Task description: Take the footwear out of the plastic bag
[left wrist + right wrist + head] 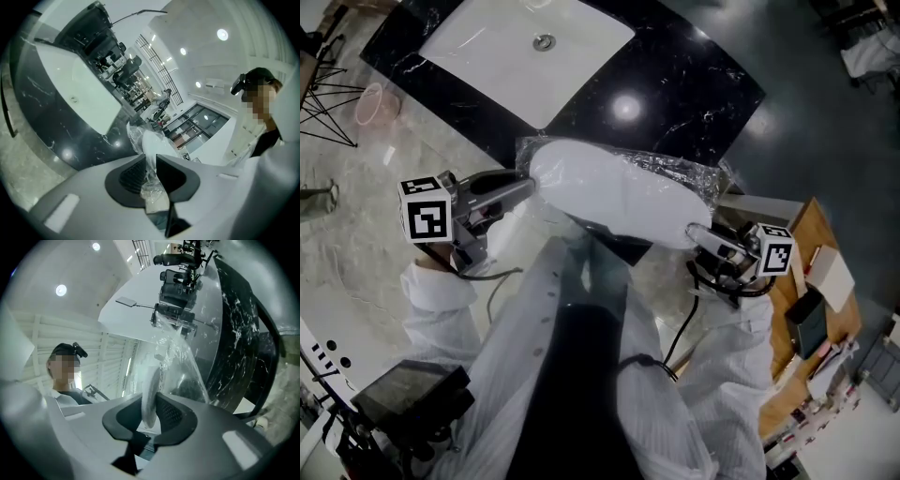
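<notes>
A white slipper (609,197) lies inside a clear plastic bag (684,173), held in the air between both grippers above the black counter (675,94). My left gripper (525,185) is at the slipper's left end. In the left gripper view its jaws (151,161) are shut on crinkled bag plastic (152,180), with the slipper (152,143) just beyond. My right gripper (701,236) is at the right end. In the right gripper view (152,404) the slipper's white edge (150,387) is pinched between the pads, and the bag (185,366) billows past them.
A white sink basin (516,47) is set into the black marble counter. A wooden table (811,234) with small items stands at the right. A pink basket (370,103) sits on the pale marble floor at the left. The person's white coat fills the lower middle.
</notes>
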Action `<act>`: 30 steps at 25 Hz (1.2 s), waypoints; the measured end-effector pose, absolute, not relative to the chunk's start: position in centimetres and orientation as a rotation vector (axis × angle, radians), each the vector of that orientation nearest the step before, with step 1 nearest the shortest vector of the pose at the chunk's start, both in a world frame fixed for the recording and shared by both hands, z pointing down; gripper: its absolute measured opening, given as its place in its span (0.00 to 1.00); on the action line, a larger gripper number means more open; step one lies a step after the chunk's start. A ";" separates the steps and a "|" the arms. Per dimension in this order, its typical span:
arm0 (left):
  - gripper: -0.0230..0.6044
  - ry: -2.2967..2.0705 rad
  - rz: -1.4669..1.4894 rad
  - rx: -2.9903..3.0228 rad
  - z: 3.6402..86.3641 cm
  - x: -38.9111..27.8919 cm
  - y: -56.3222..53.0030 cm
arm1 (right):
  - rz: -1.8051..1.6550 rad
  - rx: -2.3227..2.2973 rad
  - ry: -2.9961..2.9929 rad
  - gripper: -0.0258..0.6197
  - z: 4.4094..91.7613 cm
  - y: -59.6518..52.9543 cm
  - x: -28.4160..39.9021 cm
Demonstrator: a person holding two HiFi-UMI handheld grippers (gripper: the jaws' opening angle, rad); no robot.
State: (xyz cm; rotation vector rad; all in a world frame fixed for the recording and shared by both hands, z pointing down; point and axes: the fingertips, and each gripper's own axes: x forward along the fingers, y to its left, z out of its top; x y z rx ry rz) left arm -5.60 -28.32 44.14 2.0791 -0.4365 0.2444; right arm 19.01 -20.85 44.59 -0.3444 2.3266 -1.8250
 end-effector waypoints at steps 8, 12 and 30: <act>0.05 -0.575 0.184 2.133 40.9 -7.9 -29.5 | -1.722 -0.577 2.324 0.16 41.9 -20.0 23.2; 0.05 -0.727 0.171 2.126 39.9 -10.3 -30.5 | -1.644 -0.710 2.285 0.16 40.7 -19.7 26.6; 0.05 -1.310 0.036 2.153 33.8 -11.3 -33.0 | -0.967 -1.671 2.185 0.16 33.2 -23.0 28.9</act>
